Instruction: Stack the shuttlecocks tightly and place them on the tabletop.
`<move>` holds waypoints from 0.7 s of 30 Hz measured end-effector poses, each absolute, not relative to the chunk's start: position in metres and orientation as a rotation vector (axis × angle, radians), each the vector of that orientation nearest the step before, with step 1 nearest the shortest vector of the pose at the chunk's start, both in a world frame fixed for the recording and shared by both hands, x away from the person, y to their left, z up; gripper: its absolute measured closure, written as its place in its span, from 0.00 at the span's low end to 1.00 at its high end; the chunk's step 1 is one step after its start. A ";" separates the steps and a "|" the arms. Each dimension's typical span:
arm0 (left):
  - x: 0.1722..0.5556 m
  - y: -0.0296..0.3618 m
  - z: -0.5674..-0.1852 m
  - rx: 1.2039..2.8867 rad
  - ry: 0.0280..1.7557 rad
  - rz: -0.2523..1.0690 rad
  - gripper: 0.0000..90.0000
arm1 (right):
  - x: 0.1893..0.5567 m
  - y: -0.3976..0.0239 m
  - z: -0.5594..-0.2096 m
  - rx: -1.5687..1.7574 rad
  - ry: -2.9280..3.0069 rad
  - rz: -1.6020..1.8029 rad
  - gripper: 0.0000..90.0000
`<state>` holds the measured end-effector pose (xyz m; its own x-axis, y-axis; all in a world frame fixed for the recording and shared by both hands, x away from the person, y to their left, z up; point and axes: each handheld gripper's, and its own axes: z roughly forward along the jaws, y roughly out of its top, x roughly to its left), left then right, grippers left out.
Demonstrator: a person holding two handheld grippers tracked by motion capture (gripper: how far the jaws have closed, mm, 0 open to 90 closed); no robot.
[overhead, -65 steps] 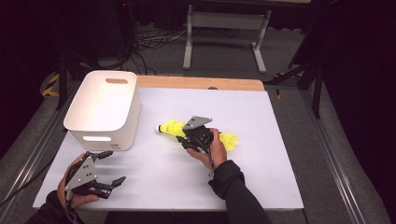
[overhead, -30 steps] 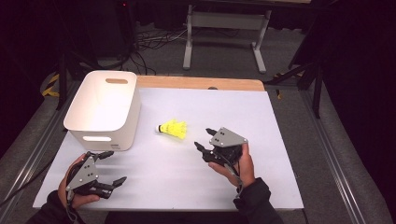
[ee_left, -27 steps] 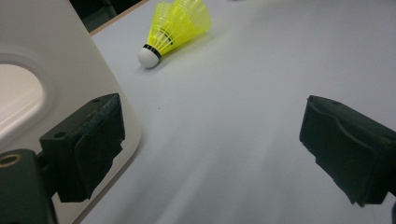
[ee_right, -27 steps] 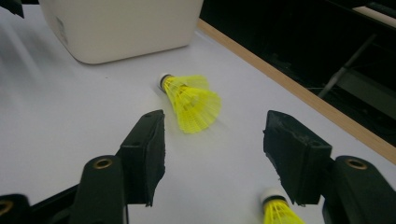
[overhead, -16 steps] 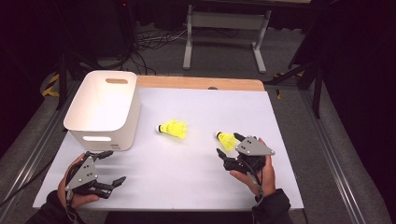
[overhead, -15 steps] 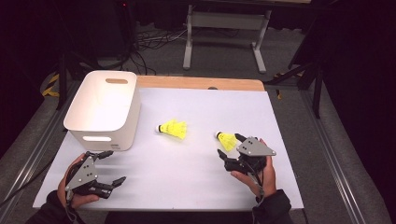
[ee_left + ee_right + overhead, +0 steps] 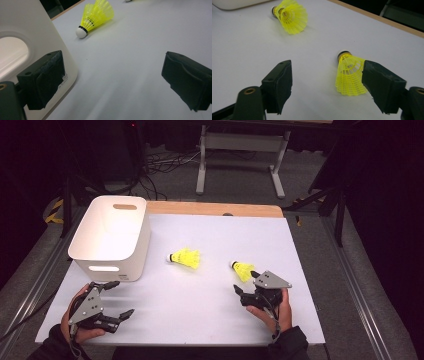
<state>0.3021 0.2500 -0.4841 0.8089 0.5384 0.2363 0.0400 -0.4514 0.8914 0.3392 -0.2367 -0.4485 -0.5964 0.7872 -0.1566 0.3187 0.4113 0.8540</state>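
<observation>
— Jaws of the right gripper (image 7: 325, 83) spread wide, just been narrowing a touch, pads clear of the near shuttlecock (image 7: 349, 75). Lying on its side between them, skirt just beside one pad, cork pointing away. Probably just let go there, or lined up for a pick.

— And the left gripper (image 7: 110, 82)?

— Parked low beside the white bin (image 7: 112, 237), jaws apart, nothing between. Likely waiting its turn.

— Second shuttlecock (image 7: 185, 258)?

— Farther in, mid-surface, between bin and near one, well apart from both grippers.

— Beyond that?

— White surface (image 7: 210, 315) with a wooden far edge, grey floor, metal frame legs, cables, dark room.
</observation>
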 end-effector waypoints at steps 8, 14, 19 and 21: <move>0.302 0.250 -0.484 1.973 0.432 0.615 0.05 | 0.351 -0.235 -0.462 0.992 2.138 1.076 0.24; 0.302 0.248 -0.484 1.973 0.430 0.617 0.05 | 0.359 -0.233 -0.468 1.011 2.154 1.051 0.25; 0.302 0.248 -0.484 1.973 0.431 0.620 0.05 | 0.365 -0.232 -0.472 1.045 2.159 1.058 0.34; 0.303 0.249 -0.484 1.977 0.429 0.625 0.05 | 0.366 -0.233 -0.472 1.050 2.160 1.058 0.35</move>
